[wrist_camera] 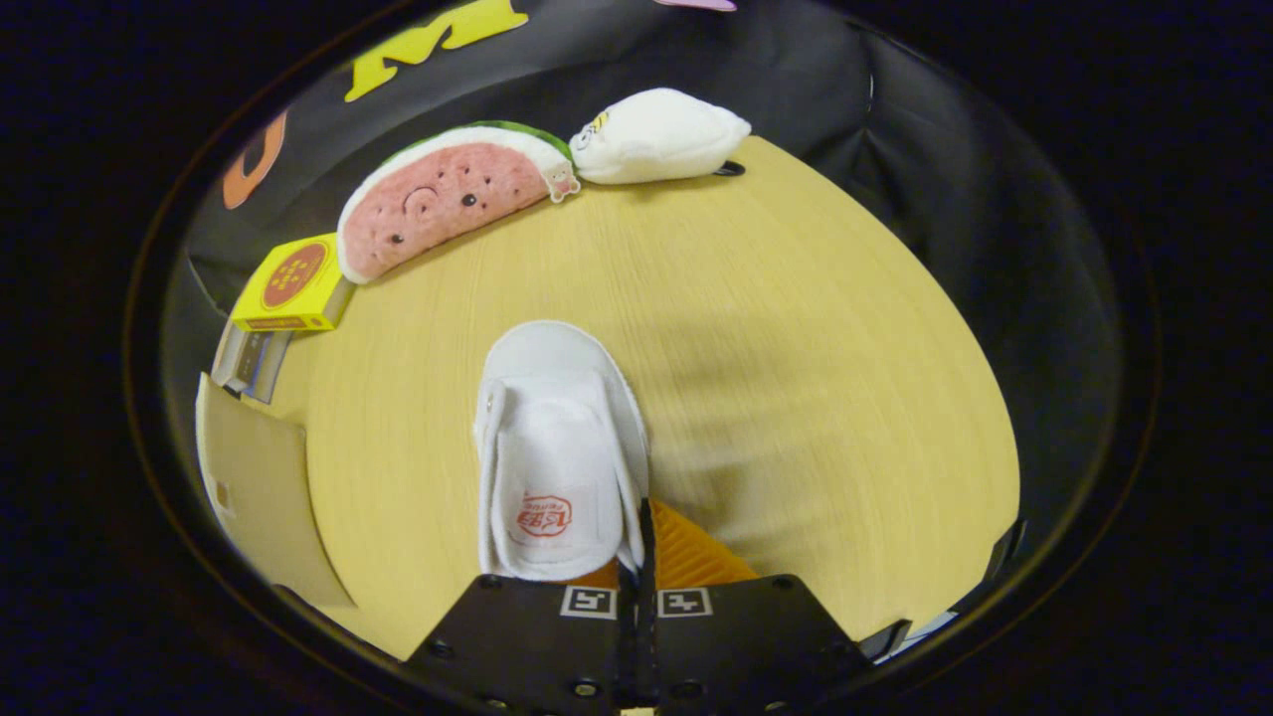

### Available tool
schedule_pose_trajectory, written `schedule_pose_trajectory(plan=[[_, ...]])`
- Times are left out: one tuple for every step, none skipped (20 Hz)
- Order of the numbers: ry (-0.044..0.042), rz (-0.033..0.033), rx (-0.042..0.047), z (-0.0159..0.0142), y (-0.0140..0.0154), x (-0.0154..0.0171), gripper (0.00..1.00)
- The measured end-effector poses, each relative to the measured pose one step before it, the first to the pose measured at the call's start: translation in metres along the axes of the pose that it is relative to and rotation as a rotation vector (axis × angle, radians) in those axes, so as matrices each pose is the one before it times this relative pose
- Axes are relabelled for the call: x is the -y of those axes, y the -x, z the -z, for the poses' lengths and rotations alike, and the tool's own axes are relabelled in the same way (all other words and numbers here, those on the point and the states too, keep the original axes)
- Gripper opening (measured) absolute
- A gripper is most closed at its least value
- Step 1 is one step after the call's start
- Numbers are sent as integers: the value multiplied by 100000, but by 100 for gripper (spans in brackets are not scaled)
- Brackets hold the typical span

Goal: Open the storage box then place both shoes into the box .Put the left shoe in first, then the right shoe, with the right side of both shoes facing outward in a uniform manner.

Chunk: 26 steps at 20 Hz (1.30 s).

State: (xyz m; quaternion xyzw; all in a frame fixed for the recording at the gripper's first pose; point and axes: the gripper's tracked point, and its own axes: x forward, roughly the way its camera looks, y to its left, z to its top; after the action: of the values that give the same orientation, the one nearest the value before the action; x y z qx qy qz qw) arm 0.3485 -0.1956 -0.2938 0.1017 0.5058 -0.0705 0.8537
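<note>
A white shoe (557,447) with a wide strap and a red logo hangs just ahead of my fingers, toe pointing away from me. My gripper (644,532) is shut on the shoe's right side wall near the heel, with the thin fabric edge pinched between both fingers. The shoe's shadow falls on the wooden table (796,348) to its right, so it seems to be held above the surface. A tan flat panel (259,497) of the storage box stands at the table's left edge, to the left of the shoe.
A watermelon-slice plush (448,199) and a white plush (656,134) lie along the table's far edge. A yellow carton (293,283) sits on a grey box (251,360) at the far left, beyond the tan panel.
</note>
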Motion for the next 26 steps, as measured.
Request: schedule_pose_trajectory(plan=[[-1486, -2808, -460, 300, 656, -297, 0], [-561, -2292, 490, 126, 608, -372, 0], [-528, -1487, 1247, -74, 677, -242, 0], [279, -510, 904, 44, 682, -252, 0], [302, -47, 867, 152, 865, -225, 0], [630, -10, 1013, -17, 813, -377, 0], [591, -119, 1301, -58, 835, -509, 0], [981, -376, 561, 3, 730, -662, 0], [756, -753, 381, 12, 818, -953, 0], [608, -853, 245, -2, 625, -828, 0], [120, -1242, 316, -16, 722, -1100, 0], [-518, -1208, 107, 20, 705, -1007, 0], [314, -1516, 128, 76, 681, -1146, 0], [460, -1779, 260, 23, 714, -1246, 0], [491, -1560, 270, 14, 564, -1098, 0], [694, -1613, 156, 56, 737, -1266, 0], [921, -1719, 11, 198, 756, -1409, 0], [534, -1323, -594, 172, 503, -1241, 0], [275, -1098, -572, 226, 386, -1253, 0], [498, -1051, -549, 192, 394, -1273, 0], [670, -1012, -364, 195, 363, -1245, 0], [571, -1002, 106, 141, 373, -1282, 0], [750, -606, -201, 183, 226, -1142, 0], [679, -475, -304, 262, 327, -1356, 0], [873, -291, -326, 300, 221, -1218, 0], [1035, 45, -357, 238, 197, -1454, 0]])
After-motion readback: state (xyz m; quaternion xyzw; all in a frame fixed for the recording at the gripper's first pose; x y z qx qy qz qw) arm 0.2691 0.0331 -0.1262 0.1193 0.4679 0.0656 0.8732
